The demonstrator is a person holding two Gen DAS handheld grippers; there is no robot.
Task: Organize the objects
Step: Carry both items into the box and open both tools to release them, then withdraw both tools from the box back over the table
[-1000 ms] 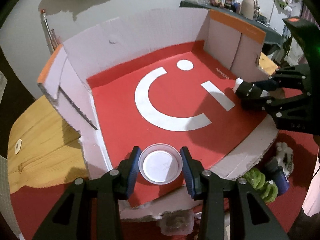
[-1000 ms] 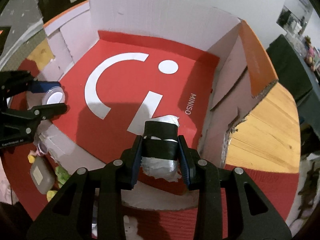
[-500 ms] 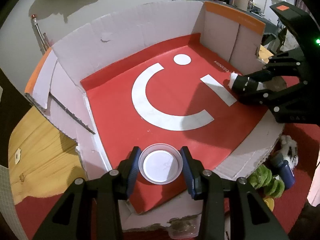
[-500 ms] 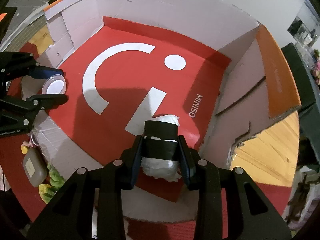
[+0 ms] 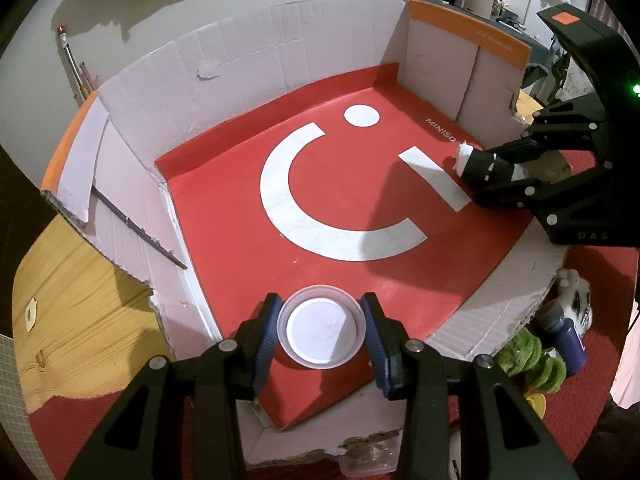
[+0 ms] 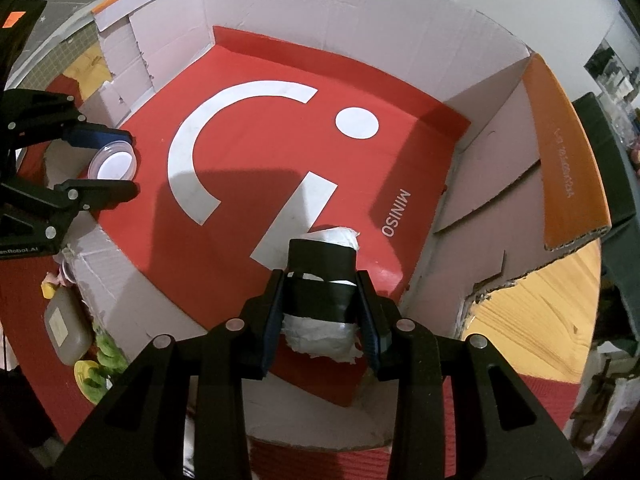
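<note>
A large cardboard box (image 5: 248, 64) with a red floor and a white smiley logo fills both views. My left gripper (image 5: 322, 330) is shut on a small clear round plastic container (image 5: 322, 332), held over the box's near edge; that container (image 6: 113, 159) and the left gripper (image 6: 102, 162) show at the left of the right wrist view. My right gripper (image 6: 320, 312) is shut on a roll wrapped in black and white tape (image 6: 320, 280), just above the box floor near the MINISO print. In the left wrist view this roll (image 5: 480, 162) and the right gripper (image 5: 496, 170) appear at the right.
The box (image 6: 360, 12) stands on a wooden table (image 5: 72, 300) with a red cloth (image 5: 600, 420). Outside the near wall lie a dark blue bottle (image 5: 566, 332), green toys (image 5: 536, 364), a yellow piece (image 6: 86, 374) and a brownish flat container (image 6: 66, 330). Torn flaps rise at both sides.
Both grippers have kept their holds and stayed in place. The views have rolled slightly, so the box has shifted a little in each picture.
</note>
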